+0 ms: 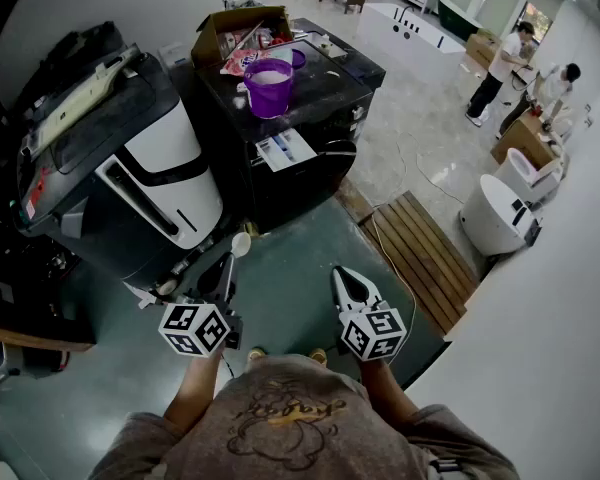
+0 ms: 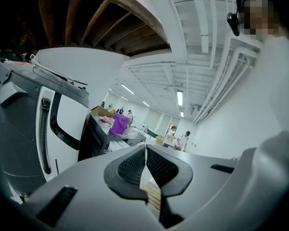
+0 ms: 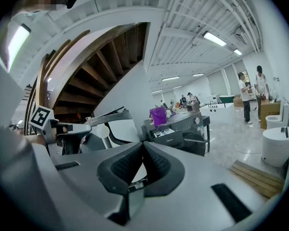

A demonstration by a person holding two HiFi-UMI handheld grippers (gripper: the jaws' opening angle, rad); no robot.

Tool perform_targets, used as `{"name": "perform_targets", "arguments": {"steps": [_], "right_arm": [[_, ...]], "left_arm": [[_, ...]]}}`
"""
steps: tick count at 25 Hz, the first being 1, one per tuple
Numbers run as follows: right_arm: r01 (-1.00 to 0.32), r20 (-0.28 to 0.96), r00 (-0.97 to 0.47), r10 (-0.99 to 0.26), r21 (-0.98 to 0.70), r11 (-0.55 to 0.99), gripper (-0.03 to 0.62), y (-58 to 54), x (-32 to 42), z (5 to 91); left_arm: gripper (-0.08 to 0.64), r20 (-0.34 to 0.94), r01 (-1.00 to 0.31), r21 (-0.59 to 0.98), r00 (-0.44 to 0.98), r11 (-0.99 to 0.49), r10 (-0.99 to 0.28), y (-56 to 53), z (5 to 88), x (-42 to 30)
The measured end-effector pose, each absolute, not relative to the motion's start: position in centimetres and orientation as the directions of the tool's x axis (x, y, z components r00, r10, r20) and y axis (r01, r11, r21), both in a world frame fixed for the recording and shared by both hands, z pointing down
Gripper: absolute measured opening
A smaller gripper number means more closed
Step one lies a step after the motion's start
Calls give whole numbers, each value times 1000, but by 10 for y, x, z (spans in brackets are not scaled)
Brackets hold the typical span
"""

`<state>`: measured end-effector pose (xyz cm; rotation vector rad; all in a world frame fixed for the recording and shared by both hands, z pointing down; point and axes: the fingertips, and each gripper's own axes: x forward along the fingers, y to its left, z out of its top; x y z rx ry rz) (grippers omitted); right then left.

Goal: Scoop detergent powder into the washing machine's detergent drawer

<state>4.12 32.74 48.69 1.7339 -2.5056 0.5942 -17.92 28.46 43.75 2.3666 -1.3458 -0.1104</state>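
A green floor [image 1: 290, 258] lies in a large white hall. At lower centre, the left gripper [image 1: 226, 268] clamps a white plastic scoop [image 1: 241, 244]. The right gripper [image 1: 346, 278] is closed on nothing. A purple plastic detergent tub [image 1: 269, 87] sits on the black washing machine [image 1: 315, 118] at upper centre, well apart from both.

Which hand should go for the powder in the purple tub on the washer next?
Left, probably. The left gripper is shut on the handle of the white scoop, bowl aimed toward the purple tub. The right gripper is shut with nothing in it.

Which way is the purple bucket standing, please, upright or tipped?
Upright: the purple bucket stands on the black washing machine, mouth up, white contents showing inside.
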Motion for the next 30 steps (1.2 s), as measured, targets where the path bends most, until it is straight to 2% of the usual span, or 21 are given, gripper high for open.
{"name": "perform_targets", "arguments": {"steps": [11, 30], "right_arm": [[-929, 253, -355, -900, -206, 308, 0, 320, 16, 483], [-959, 239, -248, -939, -197, 203, 0, 324, -26, 489]], "left_arm": [[24, 117, -801, 359, 548, -479, -829, 274, 432, -194], [25, 83, -744, 335, 634, -578, -769, 251, 436, -225]]}}
